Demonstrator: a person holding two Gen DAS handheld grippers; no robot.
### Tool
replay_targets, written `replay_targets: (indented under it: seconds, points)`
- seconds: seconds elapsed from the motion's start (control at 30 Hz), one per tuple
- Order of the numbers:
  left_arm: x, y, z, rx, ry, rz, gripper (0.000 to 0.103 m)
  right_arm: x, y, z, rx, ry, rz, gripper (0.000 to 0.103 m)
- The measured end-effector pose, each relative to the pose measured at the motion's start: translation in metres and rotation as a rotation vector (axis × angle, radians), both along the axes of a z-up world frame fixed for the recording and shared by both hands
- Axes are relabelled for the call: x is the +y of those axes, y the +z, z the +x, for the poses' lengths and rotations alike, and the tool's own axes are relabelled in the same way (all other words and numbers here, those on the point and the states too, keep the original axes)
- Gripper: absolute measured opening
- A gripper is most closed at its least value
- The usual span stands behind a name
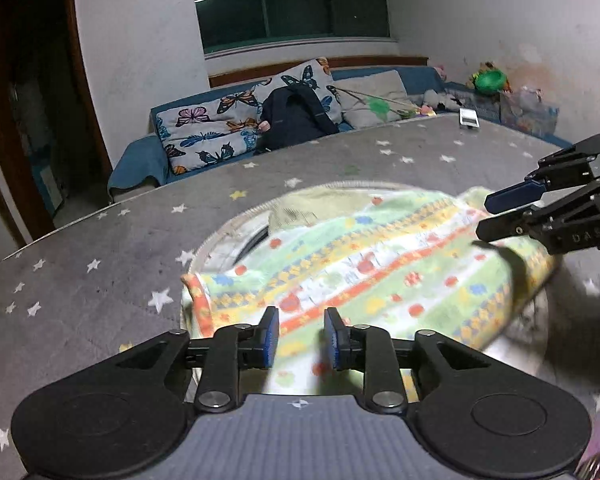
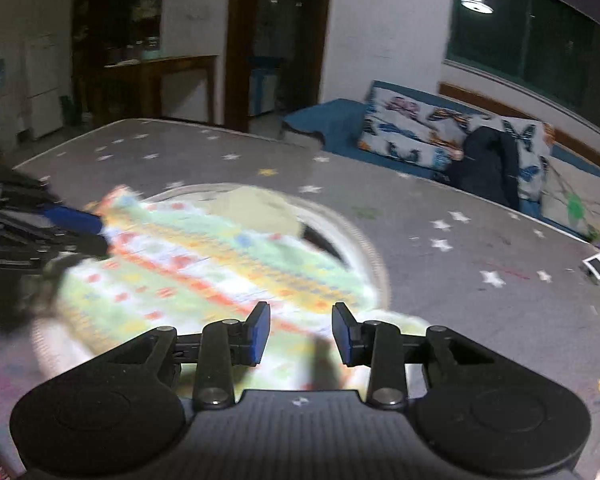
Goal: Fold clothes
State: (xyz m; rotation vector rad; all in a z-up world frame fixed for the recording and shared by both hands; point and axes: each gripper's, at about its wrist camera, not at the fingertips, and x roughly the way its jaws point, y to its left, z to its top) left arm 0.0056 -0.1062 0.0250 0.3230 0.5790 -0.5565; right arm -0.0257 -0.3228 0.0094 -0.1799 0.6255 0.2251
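Observation:
A colourful striped garment [image 1: 372, 272] with red, yellow and green patterns lies bunched over a round white basket [image 1: 224, 240] on the grey star-patterned table [image 1: 100, 248]. My left gripper [image 1: 301, 334] is open, its blue pads just above the garment's near edge. My right gripper [image 1: 484, 216] comes in from the right, open, over the garment's far right end. In the right wrist view the garment [image 2: 204, 256] is blurred, my right gripper [image 2: 301, 330] is open above it, and the left gripper [image 2: 96, 232] shows at the left edge of the cloth.
A blue sofa [image 1: 140, 160] with butterfly cushions [image 1: 204, 128] and a dark backpack [image 1: 296, 120] stands behind the table. A small white device [image 1: 469, 119] lies at the table's far right. Toys [image 1: 490, 80] sit at the back right. A doorway [image 2: 276, 40] is at the far left.

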Motion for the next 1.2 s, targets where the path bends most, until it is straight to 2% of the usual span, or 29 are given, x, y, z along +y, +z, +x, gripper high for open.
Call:
replay_targets:
  seconds: [0.13,0.23,0.43,0.5,0.57,0.73,0.87,1.0,1.2]
  points:
    - [0.004,-0.010,-0.004,0.012,0.020,0.011,0.029,0.008,-0.009,-0.014,0.022,0.019,-0.017,0.035]
    - [0.007,-0.012,-0.006,0.001,0.032,0.014,0.032,0.000,-0.013,-0.021,0.030,-0.010,-0.003,0.035]
    - [0.003,-0.015,-0.008,-0.019,0.048,0.024,0.033,-0.009,-0.004,-0.038,-0.012,-0.034,0.016,0.036]
    - [0.002,-0.016,-0.009,-0.027,0.055,0.030,0.036,-0.007,-0.003,-0.040,-0.021,-0.025,0.034,0.038]
    - [0.004,-0.016,-0.008,-0.028,0.070,0.025,0.043,-0.005,-0.006,-0.041,-0.018,-0.022,0.038,0.041]
    - [0.017,-0.013,-0.009,-0.012,0.099,-0.014,0.045,-0.008,-0.018,-0.043,0.003,-0.034,0.024,0.042]
    - [0.027,-0.008,-0.012,-0.011,0.132,-0.039,0.048,-0.019,-0.012,-0.049,-0.015,-0.064,0.048,0.043]
    - [0.042,-0.003,-0.015,-0.021,0.176,-0.061,0.051,-0.031,-0.008,-0.055,-0.036,-0.099,0.061,0.049]
    - [0.082,0.002,-0.014,-0.038,0.295,-0.089,0.057,-0.049,-0.006,-0.065,-0.054,-0.152,0.059,0.056]
